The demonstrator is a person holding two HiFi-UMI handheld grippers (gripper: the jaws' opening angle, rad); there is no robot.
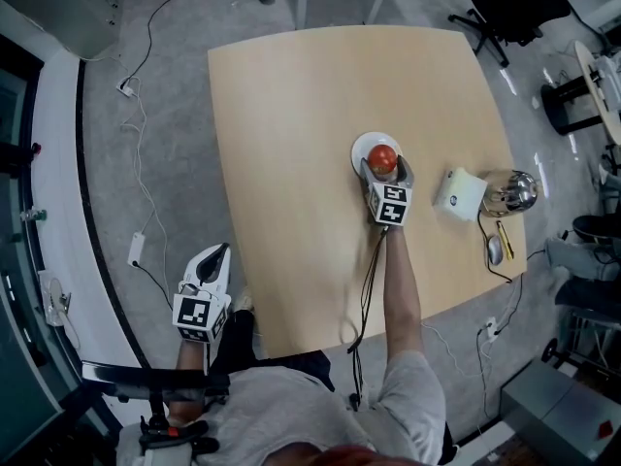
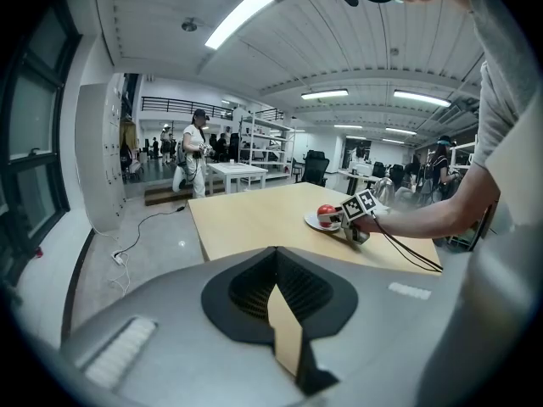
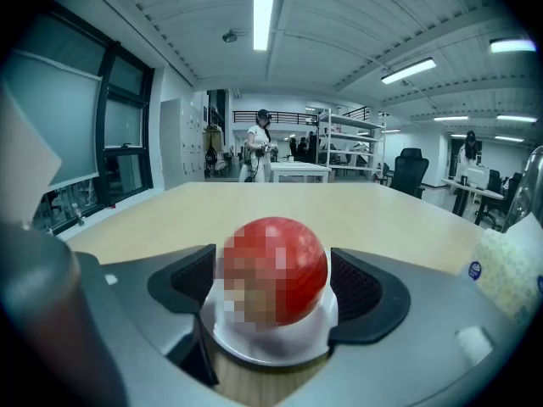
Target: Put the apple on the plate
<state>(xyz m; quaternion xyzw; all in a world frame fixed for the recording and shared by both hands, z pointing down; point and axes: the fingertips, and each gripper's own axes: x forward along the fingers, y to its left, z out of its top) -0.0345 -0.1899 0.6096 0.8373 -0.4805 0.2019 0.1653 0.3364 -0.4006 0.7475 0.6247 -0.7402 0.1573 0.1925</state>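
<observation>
The task looks all but finished. The round red apple (image 1: 382,158) sits on the small white plate (image 1: 361,147), which lies on the pale wooden table (image 1: 291,115) in its right half, about midway between the far and near edges. In the right gripper view the apple (image 3: 276,270) rests with its weight on the plate (image 3: 254,346), not hanging above it.

The right hand-held gripper (image 1: 385,171) flanks the apple with one jaw on each side. Its jaws are apart, and a sliver of white plate shows between the left pad and the fruit, so I judge the grip released or very nearly so. What is left is to draw this hand-held gripper back toward the near edge without nudging the apple off the plate.

The right forearm (image 1: 403,280) reaches straight out over the near edge, hand low to the table.

The left hand-held gripper (image 1: 215,255) is off the table, just outside the near-left corner. It is held low beside the body, its jaws closed together on nothing.
</observation>
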